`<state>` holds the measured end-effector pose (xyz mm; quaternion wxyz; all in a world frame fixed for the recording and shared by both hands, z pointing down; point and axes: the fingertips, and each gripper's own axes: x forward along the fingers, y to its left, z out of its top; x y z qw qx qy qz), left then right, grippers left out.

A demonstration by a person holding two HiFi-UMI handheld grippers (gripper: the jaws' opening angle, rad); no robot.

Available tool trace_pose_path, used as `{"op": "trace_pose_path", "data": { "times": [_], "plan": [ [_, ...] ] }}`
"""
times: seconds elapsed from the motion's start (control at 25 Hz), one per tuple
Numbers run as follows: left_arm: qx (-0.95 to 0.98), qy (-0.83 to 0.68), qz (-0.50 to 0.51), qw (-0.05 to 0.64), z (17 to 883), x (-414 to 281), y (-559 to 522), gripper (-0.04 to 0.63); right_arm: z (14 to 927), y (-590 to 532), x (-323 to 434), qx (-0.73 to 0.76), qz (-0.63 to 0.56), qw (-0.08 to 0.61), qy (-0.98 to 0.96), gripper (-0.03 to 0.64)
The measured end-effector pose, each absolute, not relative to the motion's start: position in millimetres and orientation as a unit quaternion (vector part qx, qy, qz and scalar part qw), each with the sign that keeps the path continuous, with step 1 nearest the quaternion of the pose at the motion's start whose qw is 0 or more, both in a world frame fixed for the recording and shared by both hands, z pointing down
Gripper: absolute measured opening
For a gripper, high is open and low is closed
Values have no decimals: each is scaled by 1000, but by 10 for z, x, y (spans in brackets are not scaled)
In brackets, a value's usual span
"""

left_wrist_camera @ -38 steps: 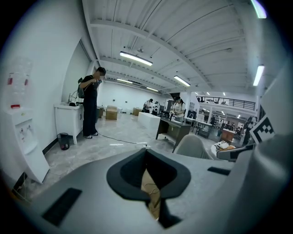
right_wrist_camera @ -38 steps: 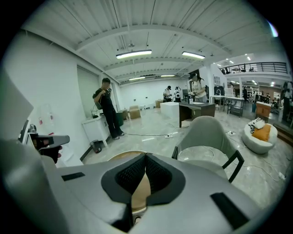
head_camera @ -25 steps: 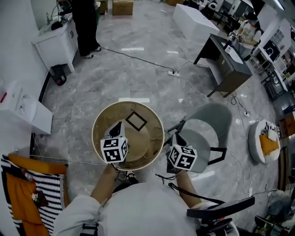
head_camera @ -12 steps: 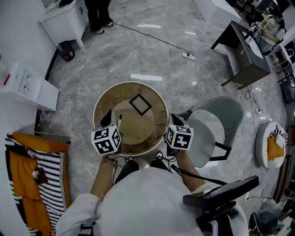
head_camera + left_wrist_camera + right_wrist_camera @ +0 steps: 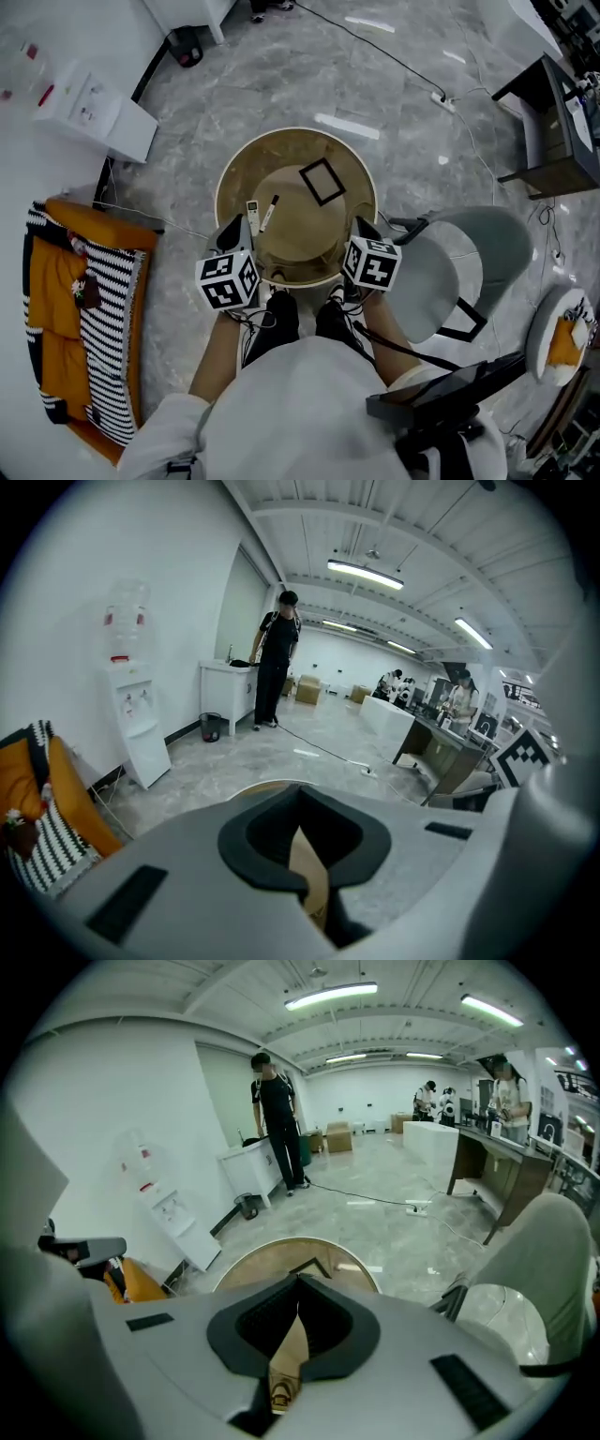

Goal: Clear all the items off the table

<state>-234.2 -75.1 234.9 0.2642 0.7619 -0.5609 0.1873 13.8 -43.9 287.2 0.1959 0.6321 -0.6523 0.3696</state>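
A round wooden table [image 5: 234,178] holds a black square frame [image 5: 322,181], a dark pen [image 5: 268,213] and a small white stick-shaped device [image 5: 251,217]. My left gripper [image 5: 234,239] hovers at the table's near left edge, just short of the white device, jaws shut and empty. My right gripper [image 5: 362,232] is at the near right edge, also shut with nothing in it. In the left gripper view, the left gripper [image 5: 300,832] looks over the table rim [image 5: 253,787]. The right gripper view has the right gripper [image 5: 298,1312] facing the table [image 5: 272,1260] and the frame [image 5: 312,1267].
A grey chair [image 5: 459,262] stands right of the table. An orange and striped cloth [image 5: 75,309] lies at the left, with a white water dispenser [image 5: 89,103] behind it. A dark desk [image 5: 553,141] and a floor cable [image 5: 412,70] are far right. A person [image 5: 277,658] stands further off.
Both grippers have drawn back to the table's near edge. The head view has swung left and down, and the pen and white device now show on the table.
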Motion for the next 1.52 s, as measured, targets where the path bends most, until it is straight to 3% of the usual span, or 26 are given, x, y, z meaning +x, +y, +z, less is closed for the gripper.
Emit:
{"op": "trace_pose_path", "data": {
  "times": [0.28, 0.92, 1.4, 1.52],
  "plan": [
    [743, -575, 203, 276, 2624, -2609, -594, 8, 3119, -426, -51, 611, 371, 223, -662, 25],
    [736, -517, 286, 332, 4404, -2518, -571, 8, 4591, -440, -332, 589, 413, 258, -644, 24],
    [707, -522, 297, 374, 4846, -2650, -697, 12, 4909, -325, -413, 581, 433, 272, -633, 23],
    [697, -524, 300, 387, 5042, -2672, -800, 83, 4996, -331, -418, 581, 436, 275, -630, 23]
  ]
}}
